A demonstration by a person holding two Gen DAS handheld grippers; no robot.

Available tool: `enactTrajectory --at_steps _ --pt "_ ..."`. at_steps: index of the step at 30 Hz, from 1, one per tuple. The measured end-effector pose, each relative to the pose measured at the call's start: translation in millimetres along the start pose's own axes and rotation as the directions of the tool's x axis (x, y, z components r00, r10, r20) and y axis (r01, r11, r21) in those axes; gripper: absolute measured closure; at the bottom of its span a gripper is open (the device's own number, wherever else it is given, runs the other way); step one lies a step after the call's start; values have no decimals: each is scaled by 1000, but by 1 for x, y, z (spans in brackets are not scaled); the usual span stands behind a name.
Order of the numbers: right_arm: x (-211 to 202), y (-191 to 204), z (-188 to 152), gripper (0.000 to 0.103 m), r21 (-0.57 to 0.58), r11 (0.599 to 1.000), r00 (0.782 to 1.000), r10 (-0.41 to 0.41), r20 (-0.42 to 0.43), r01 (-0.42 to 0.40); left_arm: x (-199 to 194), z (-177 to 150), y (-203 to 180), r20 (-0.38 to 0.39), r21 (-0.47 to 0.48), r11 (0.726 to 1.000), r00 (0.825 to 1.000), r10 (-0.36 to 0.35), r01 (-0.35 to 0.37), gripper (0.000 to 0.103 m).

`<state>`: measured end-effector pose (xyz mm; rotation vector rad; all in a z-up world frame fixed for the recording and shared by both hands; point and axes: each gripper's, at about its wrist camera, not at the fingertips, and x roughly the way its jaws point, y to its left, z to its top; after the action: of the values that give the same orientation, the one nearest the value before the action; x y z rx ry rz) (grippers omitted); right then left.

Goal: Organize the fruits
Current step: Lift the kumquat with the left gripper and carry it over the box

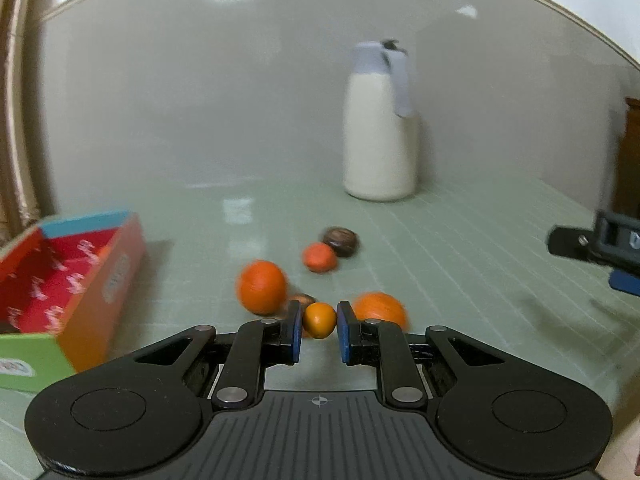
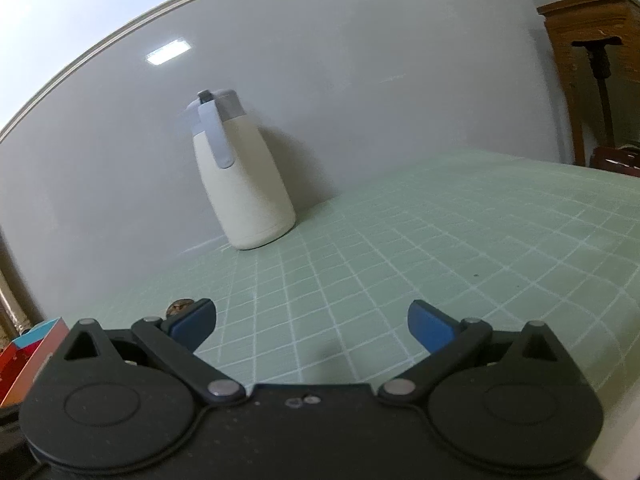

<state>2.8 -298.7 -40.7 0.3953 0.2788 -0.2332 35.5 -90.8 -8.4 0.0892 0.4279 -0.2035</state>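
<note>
Left gripper (image 1: 319,330): jaws drawn narrow about one small yellow-orange fruit (image 1: 319,320), both blue pads at its sides, seemingly gripping; whether it is lifted off the green gridded mat (image 1: 460,264) cannot be told. Large orange (image 1: 262,287): just left of the jaws. Second orange (image 1: 380,309): just behind the right jaw, close. Dark brown item (image 1: 302,300): partly hidden behind the left jaw. Small orange fruit (image 1: 319,257) and dark round fruit (image 1: 341,242): ahead of the jaws, side by side. Open red-lined box (image 1: 68,280): well left, the likely destination. White jug (image 1: 379,132): far ahead. Right gripper (image 2: 312,326): jaws wide apart, holding nothing. Risk, judged: the smooth round fruit may squirt from the pads, or neighbouring oranges get knocked rolling.
</note>
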Motion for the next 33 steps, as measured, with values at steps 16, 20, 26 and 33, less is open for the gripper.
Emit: enactTrajectory --at_steps 16,20,26,33 --pt "11 54 -11 0 -68 993 994 98 -47 -101 0 15 139 -26 -174 934 949 314 -313 85" --pt "14 68 -15 0 -84 989 991 119 -60 -124 3 12 160 -62 -190 917 937 344 -350 85" --pt "17 86 -20 0 -113 981 986 148 -78 -156 10 7 179 -112 -204 903 925 363 -379 84" --pt "24 100 -22 0 -132 975 980 167 -105 -181 13 4 194 -163 -234 883 911 378 -408 84"
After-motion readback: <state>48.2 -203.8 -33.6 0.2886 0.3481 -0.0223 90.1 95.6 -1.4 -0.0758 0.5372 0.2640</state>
